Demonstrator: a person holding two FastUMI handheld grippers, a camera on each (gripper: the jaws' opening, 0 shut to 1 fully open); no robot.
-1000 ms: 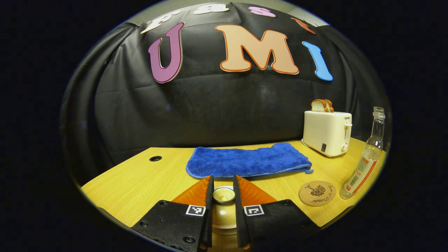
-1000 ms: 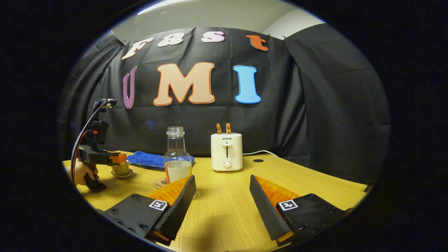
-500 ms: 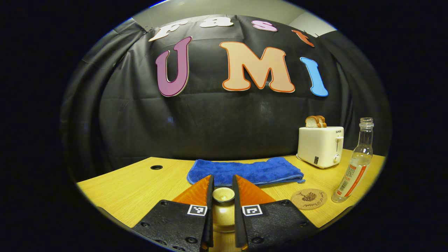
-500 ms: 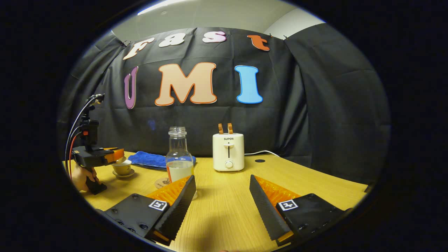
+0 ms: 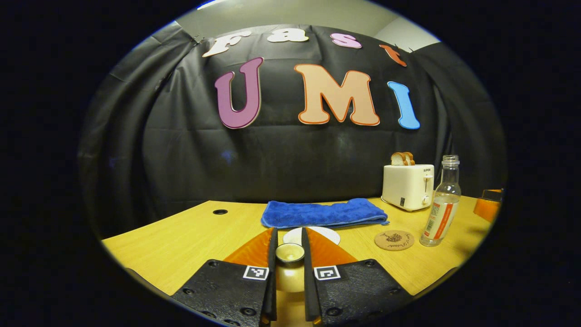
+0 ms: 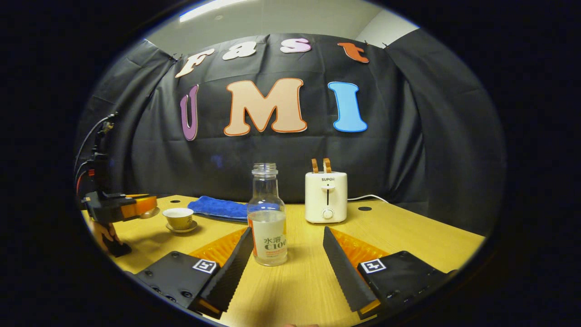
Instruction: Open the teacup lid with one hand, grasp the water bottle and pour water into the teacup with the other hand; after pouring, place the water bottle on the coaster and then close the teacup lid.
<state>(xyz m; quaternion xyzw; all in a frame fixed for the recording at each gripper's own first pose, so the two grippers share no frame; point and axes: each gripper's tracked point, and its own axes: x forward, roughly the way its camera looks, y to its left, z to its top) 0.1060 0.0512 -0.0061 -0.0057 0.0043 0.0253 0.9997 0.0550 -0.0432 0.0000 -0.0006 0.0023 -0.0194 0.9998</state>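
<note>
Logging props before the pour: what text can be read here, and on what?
"SUPOR": on the toaster front.
Bottle label: carries print, left unread here.
Coaster: script beside a tree motif, too small to read.

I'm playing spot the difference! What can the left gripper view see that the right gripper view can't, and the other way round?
Left gripper view: the teacup lid pinched in the left gripper's jaws, and the cork coaster.
Right gripper view: the uncovered teacup on its saucer, and a hand holding the other gripper.
Both: the water bottle, the toaster with bread, the blue towel and the wooden table.
</note>
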